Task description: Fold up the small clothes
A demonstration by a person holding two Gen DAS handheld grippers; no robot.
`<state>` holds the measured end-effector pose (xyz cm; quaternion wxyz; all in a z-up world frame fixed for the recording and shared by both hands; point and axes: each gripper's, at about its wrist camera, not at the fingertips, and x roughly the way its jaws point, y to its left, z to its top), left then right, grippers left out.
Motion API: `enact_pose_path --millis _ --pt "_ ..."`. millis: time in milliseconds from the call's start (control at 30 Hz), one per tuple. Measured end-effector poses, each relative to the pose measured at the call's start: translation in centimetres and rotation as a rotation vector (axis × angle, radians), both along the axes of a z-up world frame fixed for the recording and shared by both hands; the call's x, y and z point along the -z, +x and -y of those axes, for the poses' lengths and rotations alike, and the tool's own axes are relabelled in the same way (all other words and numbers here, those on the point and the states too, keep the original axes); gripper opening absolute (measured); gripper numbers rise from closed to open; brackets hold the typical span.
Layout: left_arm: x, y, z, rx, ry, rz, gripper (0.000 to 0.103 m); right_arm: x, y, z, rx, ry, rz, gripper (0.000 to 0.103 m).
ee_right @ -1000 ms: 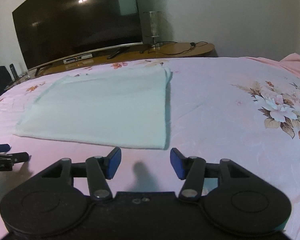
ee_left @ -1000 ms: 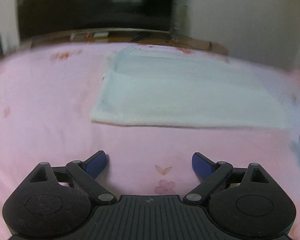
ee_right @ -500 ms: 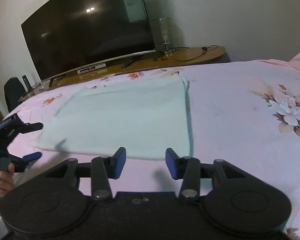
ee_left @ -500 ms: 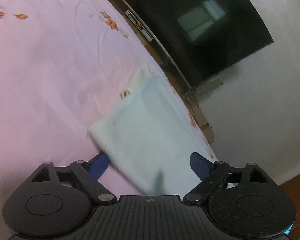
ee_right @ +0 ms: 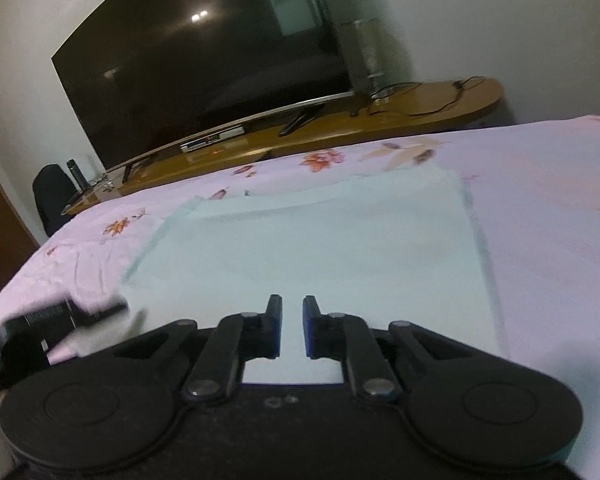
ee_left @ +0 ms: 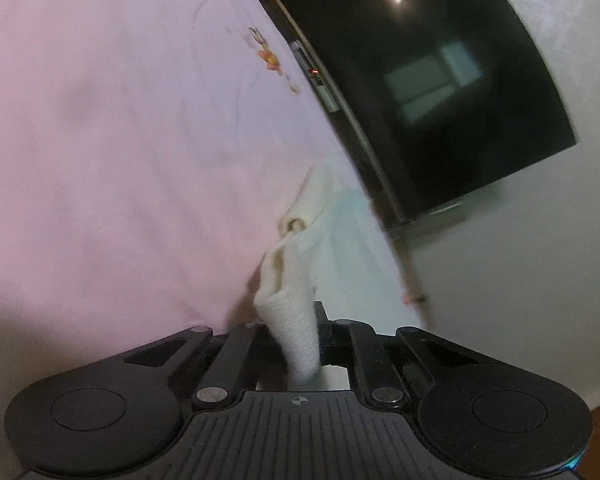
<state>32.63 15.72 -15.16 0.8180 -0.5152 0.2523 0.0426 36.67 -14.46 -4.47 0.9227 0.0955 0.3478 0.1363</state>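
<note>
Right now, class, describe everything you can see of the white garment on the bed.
The white garment is a pale, knit-looking cloth lying mostly flat on the pink floral bedsheet. One near corner is bunched and lifted, pinched in the left tool. The right tool sits over its near edge, jaws nearly together; whether it grips cloth cannot be seen.

A home bedroom; a bed (ee_right: 540, 200) under a pink floral sheet fills the foreground; beyond its far edge a long wooden TV stand (ee_right: 420, 108) carries a large dark curved television (ee_right: 204, 60), a set-top box (ee_right: 212, 140) and loose cables (ee_right: 432, 96); plain white walls (ee_right: 480, 12); a black chair (ee_right: 54, 196) at the bed's far left corner.
</note>
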Motion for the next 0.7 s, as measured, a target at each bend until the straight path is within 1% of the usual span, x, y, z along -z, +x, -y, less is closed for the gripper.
enact_pose_path --millis 33,67,167,267,367,433,533,600,633,667,700 --pt "0.0 0.1 0.0 0.010 0.002 0.002 0.009 0.3 0.7 -0.6 -0.008 0.001 -0.004 0.011" --pt "0.1 0.1 -0.1 0.016 -0.007 0.022 0.009 0.5 1.3 -1.2 -0.017 0.003 -0.008 0.011" --pt "0.4 -0.7 -0.2 -0.021 -0.025 0.055 0.010 1.2 2.6 -2.6 -0.036 0.002 -0.012 0.011" --pt "0.3 -1.4 0.6 -0.072 -0.030 0.044 0.010 2.0 3.3 -3.4 -0.041 0.005 -0.026 0.010" --pt "0.5 -1.3 0.5 -0.108 -0.068 0.031 0.010 2.2 3.3 -3.7 -0.048 0.003 -0.027 0.010" --pt "0.5 -0.7 0.5 -0.099 -0.067 0.003 0.009 2.1 3.2 -3.7 -0.049 -0.003 -0.018 0.010" --pt "0.4 -0.6 0.6 -0.067 -0.043 0.011 0.009 2.0 3.8 -3.5 -0.041 0.007 -0.013 0.011" --pt "0.5 -0.5 0.1 -0.049 -0.042 0.024 0.009 2.1 4.2 -3.4 -0.038 0.015 -0.020 0.011" --pt "0.4 -0.6 -0.1 -0.039 -0.036 0.032 0.007 2.6 4.4 -3.7 -0.040 -0.006 -0.033 0.011" --pt "0.2 -0.4 -0.2 -0.028 -0.018 0.039 0.007 3.3 4.6 -4.0 -0.034 -0.046 -0.065 0.006" --pt "-0.3 -0.2 -0.3 -0.016 0.003 0.048 0.007 4.0 4.6 -4.0 -0.034 -0.050 -0.064 0.005"
